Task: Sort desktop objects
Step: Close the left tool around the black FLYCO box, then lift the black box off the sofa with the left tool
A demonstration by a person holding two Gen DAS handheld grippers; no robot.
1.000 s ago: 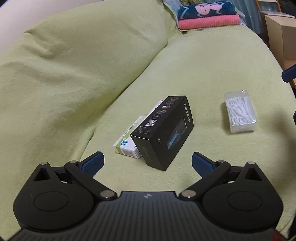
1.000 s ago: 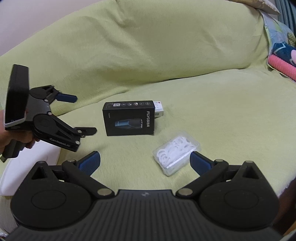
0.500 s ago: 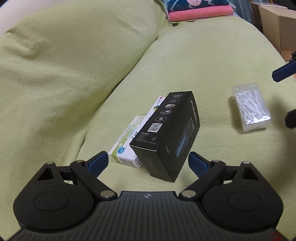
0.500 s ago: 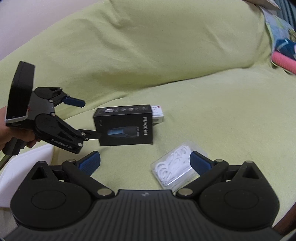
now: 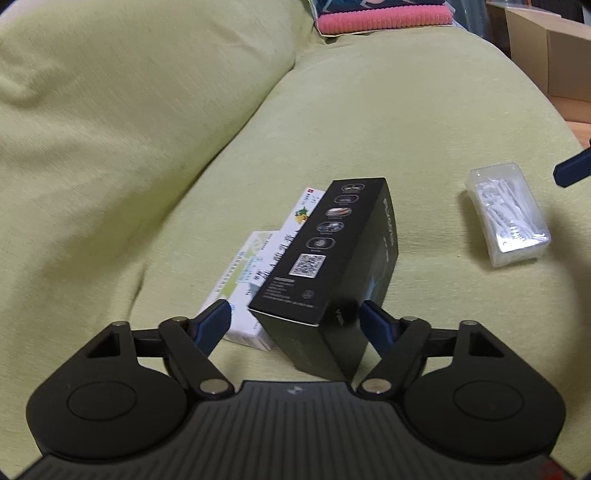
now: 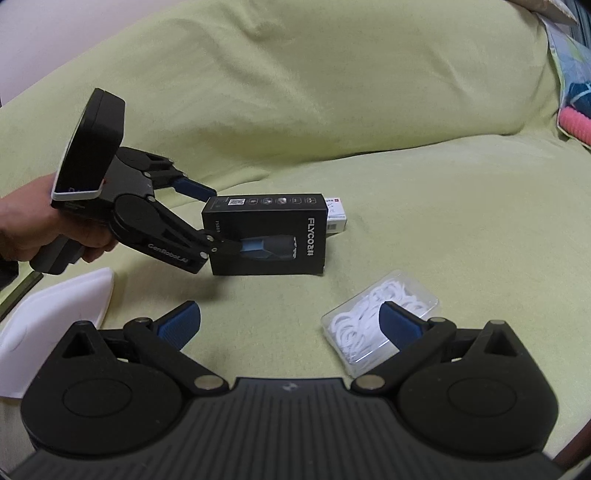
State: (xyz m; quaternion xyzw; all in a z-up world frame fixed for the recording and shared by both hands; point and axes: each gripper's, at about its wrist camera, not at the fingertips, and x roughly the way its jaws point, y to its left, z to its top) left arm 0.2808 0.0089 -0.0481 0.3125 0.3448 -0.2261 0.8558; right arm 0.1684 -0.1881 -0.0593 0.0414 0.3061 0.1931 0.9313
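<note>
A black FLYCO box [image 5: 332, 254] lies on the green sofa seat, leaning on a white and green carton [image 5: 243, 266]. My left gripper [image 5: 295, 317] is open, one finger on each side of the box's near end. The right wrist view shows that left gripper [image 6: 225, 219] at the left end of the black box [image 6: 280, 236], held by a hand [image 6: 48, 229]. A clear case of white floss picks [image 6: 380, 317] lies just ahead of my open right gripper [image 6: 291, 321], with its right finger [image 6: 399, 325] over it. The same clear case [image 5: 506, 214] sits right of the box.
A white tray [image 6: 55, 325] lies at the seat's left front edge. Folded pink and dark towels [image 5: 384, 14] rest at the far end of the sofa, with a cardboard box [image 5: 554, 62] beyond. The green backrest [image 6: 332, 81] rises behind the objects.
My left gripper has moved forward until its fingers straddle the black box's end. The right gripper has edged closer to the clear case. Both stay open.
</note>
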